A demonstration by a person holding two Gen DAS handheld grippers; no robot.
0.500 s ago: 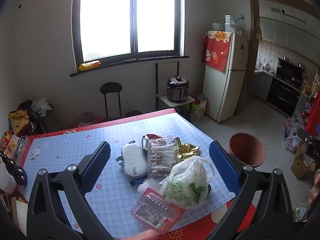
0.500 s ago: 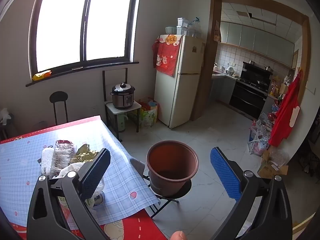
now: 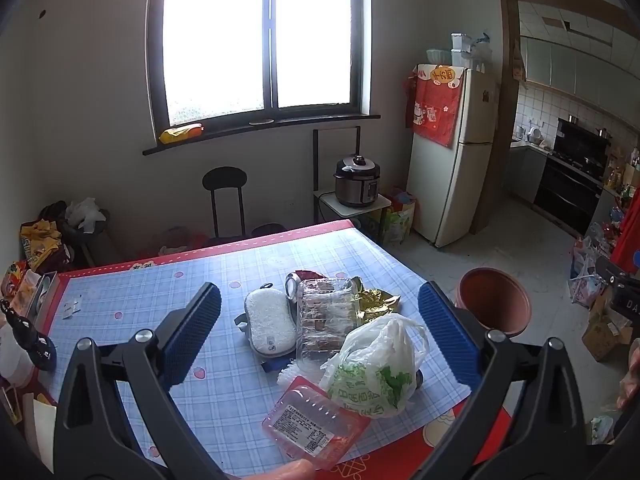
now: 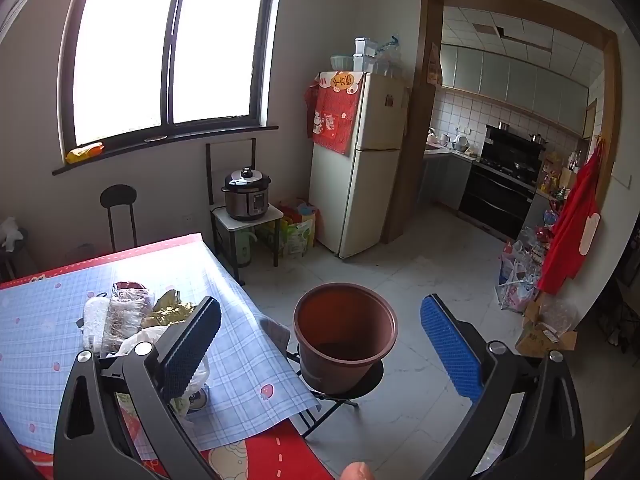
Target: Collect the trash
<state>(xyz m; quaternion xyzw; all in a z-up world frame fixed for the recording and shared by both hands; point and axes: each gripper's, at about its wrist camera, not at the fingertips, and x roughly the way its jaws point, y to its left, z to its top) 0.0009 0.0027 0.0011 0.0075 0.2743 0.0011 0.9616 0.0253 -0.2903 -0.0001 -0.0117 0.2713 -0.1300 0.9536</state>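
A pile of trash lies on the blue checked tablecloth (image 3: 160,296): a white plastic bag with green print (image 3: 374,372), a clear plastic box (image 3: 324,316), a pink-edged plastic tray with a label (image 3: 316,424), a gold foil wrapper (image 3: 376,300) and a white sponge-like pad (image 3: 270,322). My left gripper (image 3: 320,332) is open and empty, held above and in front of the pile. My right gripper (image 4: 320,340) is open and empty, facing the brown plastic bucket (image 4: 346,332) on a black stand beside the table. The pile shows at left in the right wrist view (image 4: 124,312).
A black stool (image 3: 224,196) stands by the far wall. A pressure cooker (image 3: 356,180) sits on a small stand, with a fridge (image 3: 452,152) to its right. Boxes and bags (image 4: 536,320) lie on the floor at right. Clutter (image 3: 24,280) lines the table's left edge.
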